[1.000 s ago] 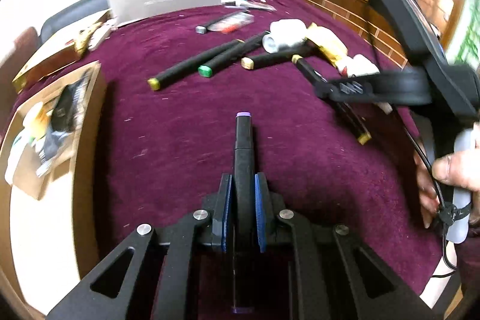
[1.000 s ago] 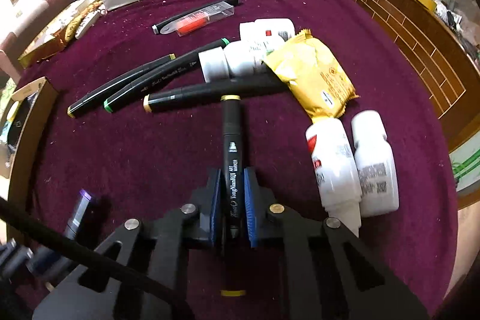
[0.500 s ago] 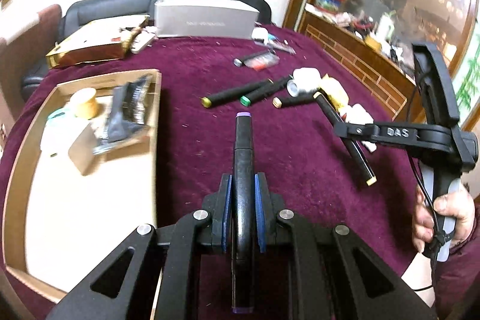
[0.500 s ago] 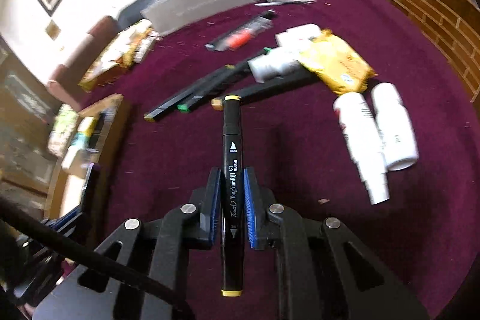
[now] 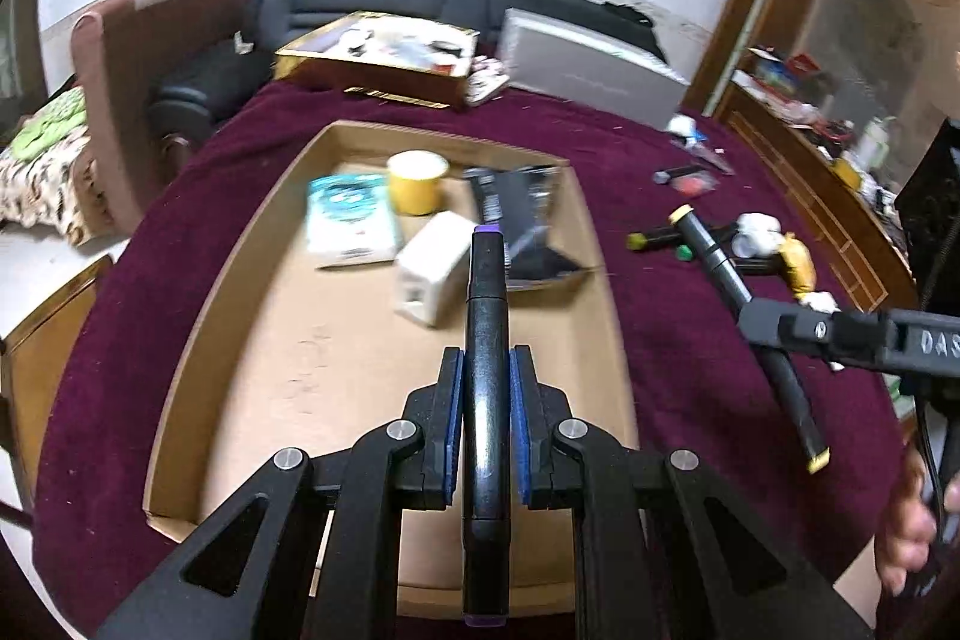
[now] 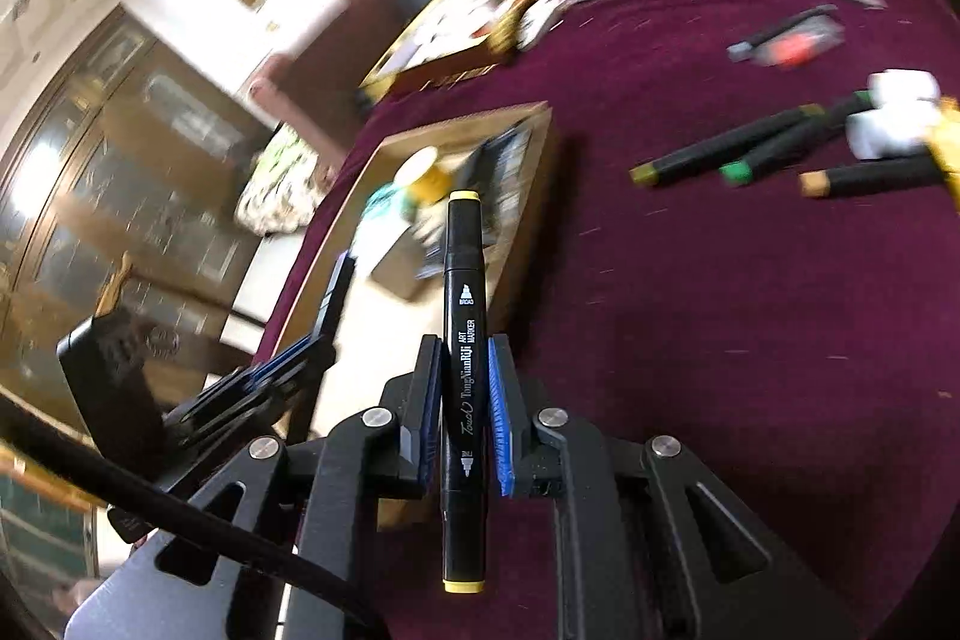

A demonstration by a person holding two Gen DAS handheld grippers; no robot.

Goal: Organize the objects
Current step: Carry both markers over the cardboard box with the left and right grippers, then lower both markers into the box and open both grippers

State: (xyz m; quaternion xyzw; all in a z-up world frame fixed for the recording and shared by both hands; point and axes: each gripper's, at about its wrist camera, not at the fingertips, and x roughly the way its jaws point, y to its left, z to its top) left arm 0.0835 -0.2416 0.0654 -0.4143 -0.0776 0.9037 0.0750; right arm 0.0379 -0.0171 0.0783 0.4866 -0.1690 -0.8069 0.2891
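My left gripper (image 5: 486, 370) is shut on a black marker with purple caps (image 5: 487, 316) and holds it above the shallow cardboard tray (image 5: 252, 244). My right gripper (image 6: 463, 358) is shut on a black art marker with yellow caps (image 6: 462, 292), above the maroon tablecloth to the right of the tray (image 6: 540, 142). The right gripper with its marker also shows in the left wrist view (image 5: 762, 322). Three more black markers (image 6: 750, 151) lie on the cloth at the far right.
The tray holds a yellow cup (image 5: 417, 178), a teal-and-white packet (image 5: 348, 217), a white box (image 5: 432, 265) and a black pouch (image 5: 522, 214). White bottles (image 6: 894, 112), a red-capped pen (image 6: 786, 40), a gold box (image 5: 378, 61) and a grey box (image 5: 591, 67) sit further back.
Both grippers swung left with their markers. The left one went from over the cloth to over the tray. The right one turned towards the tray, leaving the bottles and yellow packet off to its right.
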